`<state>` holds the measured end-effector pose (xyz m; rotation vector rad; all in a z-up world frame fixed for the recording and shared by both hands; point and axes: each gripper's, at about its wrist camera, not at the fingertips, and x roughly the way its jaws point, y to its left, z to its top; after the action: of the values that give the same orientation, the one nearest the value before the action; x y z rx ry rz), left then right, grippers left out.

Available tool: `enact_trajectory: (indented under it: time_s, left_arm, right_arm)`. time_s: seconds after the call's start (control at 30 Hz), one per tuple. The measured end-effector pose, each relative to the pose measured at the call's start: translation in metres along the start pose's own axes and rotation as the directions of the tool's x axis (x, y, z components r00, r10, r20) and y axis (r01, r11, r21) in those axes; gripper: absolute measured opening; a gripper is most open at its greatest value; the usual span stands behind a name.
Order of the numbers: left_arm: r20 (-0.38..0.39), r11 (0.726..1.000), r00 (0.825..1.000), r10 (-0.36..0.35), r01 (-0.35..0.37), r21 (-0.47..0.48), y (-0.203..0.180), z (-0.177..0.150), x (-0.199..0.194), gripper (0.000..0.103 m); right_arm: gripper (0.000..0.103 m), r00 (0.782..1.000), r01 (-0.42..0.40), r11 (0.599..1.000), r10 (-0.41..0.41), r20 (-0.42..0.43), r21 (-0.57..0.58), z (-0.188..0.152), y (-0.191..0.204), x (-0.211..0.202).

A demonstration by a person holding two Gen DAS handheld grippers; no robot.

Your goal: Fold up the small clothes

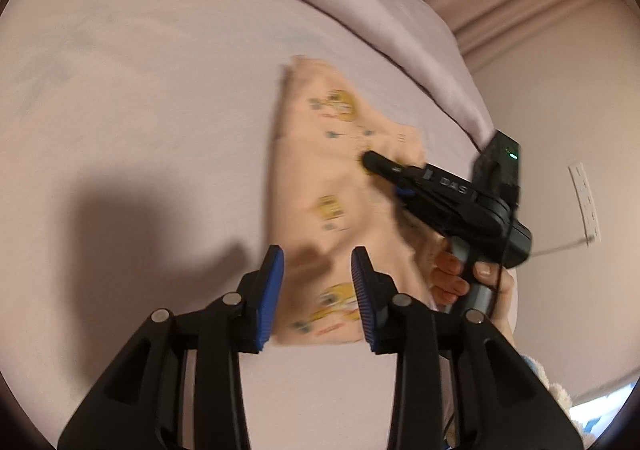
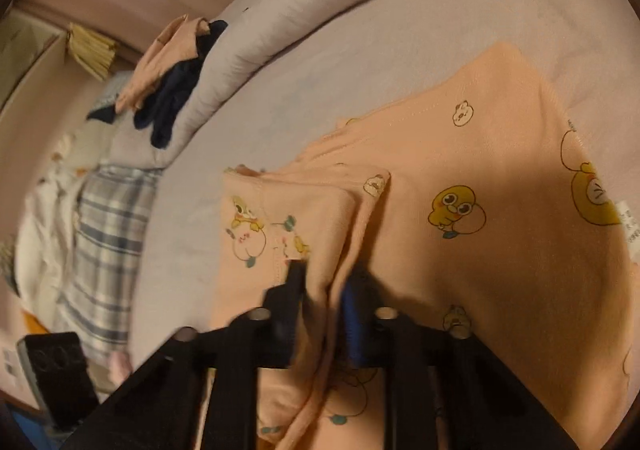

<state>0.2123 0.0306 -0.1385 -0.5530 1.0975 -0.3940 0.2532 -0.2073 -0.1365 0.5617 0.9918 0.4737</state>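
surface: pale pink bed sheet, rumpled duvet along the far edge
garment: peach printed top, partly folded, mid-bed
left gripper: jaws apart, nothing between, garment edge at 12 o'clock
right gripper: clamped on a bunched fold
handling: light, soft, floppy; likely best pinched at hems or corners
clutter: clothes pile at 10 o'clock

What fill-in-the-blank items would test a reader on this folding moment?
1. The peach garment is printed with yellow cartoon ____.
2. The right hand-held gripper is shut on a fold of ____ fabric.
3. The left hand-held gripper is ____, its blue pads apart.
4. The garment lies on a pale pink ____.

Missing: ducks; peach; open; bedsheet
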Motion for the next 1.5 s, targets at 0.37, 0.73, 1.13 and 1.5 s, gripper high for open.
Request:
enact_trajectory:
  time_s: [0.37, 0.73, 1.13, 1.5]
  left_arm:
    - [-0.03, 0.999, 0.999, -0.026, 0.025, -0.044, 0.025, -0.014, 0.001, 0.034]
    - [-0.085, 1.0, 0.996, -0.009, 0.01, 0.013, 0.008, -0.006, 0.022, 0.034]
    - [-0.051, 0.979, 0.998, -0.025, 0.035, 0.203, -0.064, 0.019, 0.036, 0.034]
    - [-0.053, 0.953, 0.998, 0.045, -0.027, 0.303, -0.082, 0.028, 0.092, 0.034]
  right_arm:
    - [0.008, 0.979, 0.164, 0.961, -0.131, 0.157, -0.22, 0.024, 0.023, -0.055]
    - [0.008, 0.945, 0.31, 0.947, -0.297, 0.137, -0.08, 0.055, -0.043, -0.075]
    - [0.022, 0.977, 0.189, 0.982, -0.189, 0.102, 0.017, 0.031, -0.076, -0.082]
    - [0.031, 0.997, 0.013, 0.997, -0.007, 0.081, -0.071, -0.041, -0.07, -0.114]
